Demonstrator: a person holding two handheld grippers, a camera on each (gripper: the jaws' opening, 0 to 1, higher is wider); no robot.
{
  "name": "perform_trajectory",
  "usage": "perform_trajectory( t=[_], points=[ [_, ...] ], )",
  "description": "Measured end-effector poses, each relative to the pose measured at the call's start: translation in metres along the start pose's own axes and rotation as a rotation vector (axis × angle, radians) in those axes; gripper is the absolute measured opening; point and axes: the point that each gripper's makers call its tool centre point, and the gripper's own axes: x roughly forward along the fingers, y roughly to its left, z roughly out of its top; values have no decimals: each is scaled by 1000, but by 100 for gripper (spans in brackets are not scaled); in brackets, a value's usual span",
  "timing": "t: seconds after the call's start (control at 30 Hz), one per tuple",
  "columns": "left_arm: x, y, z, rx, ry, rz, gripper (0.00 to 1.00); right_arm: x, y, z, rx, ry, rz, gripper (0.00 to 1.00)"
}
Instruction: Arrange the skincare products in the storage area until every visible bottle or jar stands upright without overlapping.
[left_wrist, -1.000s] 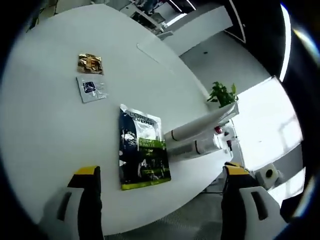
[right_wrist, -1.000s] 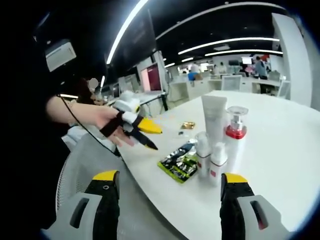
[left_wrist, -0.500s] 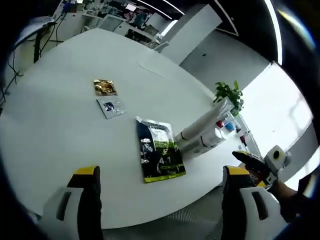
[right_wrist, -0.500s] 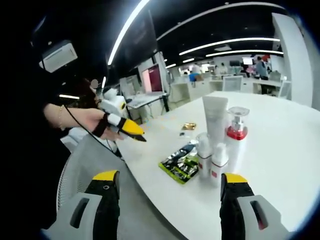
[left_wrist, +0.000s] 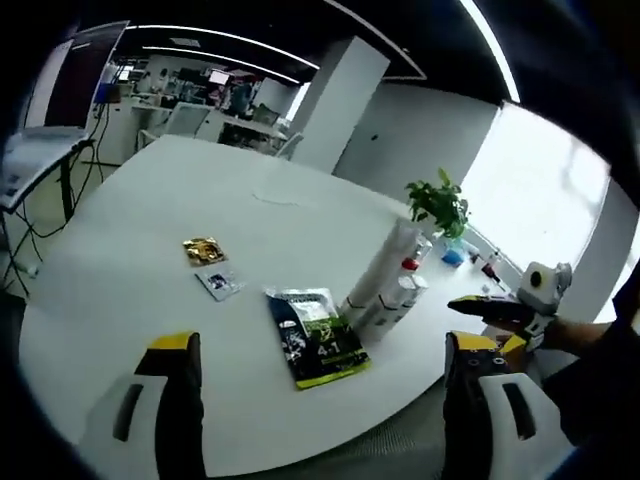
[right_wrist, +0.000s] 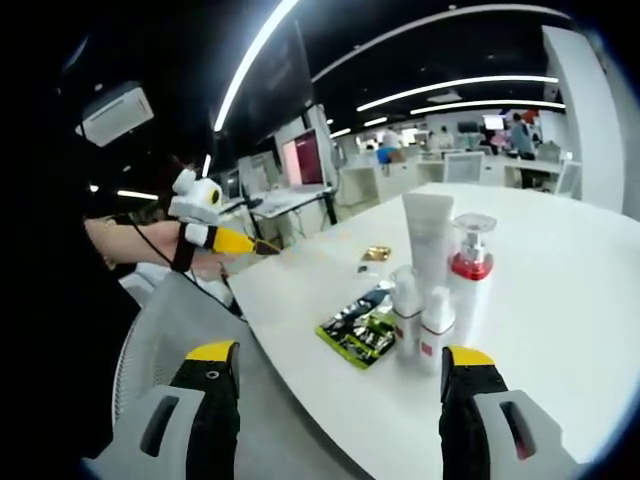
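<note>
In the left gripper view, the left gripper (left_wrist: 320, 400) is hanging off the near edge of the white table (left_wrist: 120, 290), its two jaws standing wide apart and gripping nothing. I am taking the dark and green pouch (left_wrist: 318, 337) as the landmark. It is lying flat on the table. Just beside the pouch, on its right, the skincare bottles (left_wrist: 388, 290) are standing together in a tight cluster. Beyond the pouch to the left, a small gold sachet (left_wrist: 203, 250) and a small pale sachet (left_wrist: 219, 283) are lying flat, near each other. The right gripper (left_wrist: 490, 309) is coming in from the right, past the bottles; its jaws look nearly together, but I cannot tell if they are really closed.

In the right gripper view, the right gripper's jaws are standing wide apart and empty. Right of the pouch, four items are standing upright: a tall white tube (right_wrist: 429, 238), a pump bottle (right_wrist: 471, 270) with a red collar, and two small white bottles (right_wrist: 406, 312) in front. They are very close or touching; I cannot tell which. The left gripper (right_wrist: 237, 241) is hovering well to the left of the pouch, off the table.

In my judgement the bottles are light, stiff and smooth, so slippery, and the tall ones are tipping easily. The best hold is on the body, low or at the middle, not on the pump head. The pouch and sachets are soft and thin; a pinch at an edge is better.
</note>
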Motion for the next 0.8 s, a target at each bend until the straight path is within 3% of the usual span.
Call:
perform_trajectory(
  t=[0.07, 0.17, 0.37, 0.7, 0.8],
  points=[
    [-2, -4, -4, 23, 27, -8, 95, 0, 0, 0, -1, 1, -1, 87],
    [-5, -6, -3, 10, 21, -26, 95, 0, -2, 0, 0, -1, -6, 87],
    [-15, 7, 4, 26, -11, 18, 94, 0, -3, -1, 3, 2, -14, 87],
    [-26, 35, -5, -7, -38, 87, 91, 0, -6, -2, 10, 4, -24, 87],
    [-26, 31, -7, -30, -29, 84, 90, -1, -8, -1, 15, 0, -34, 86]
  ],
)
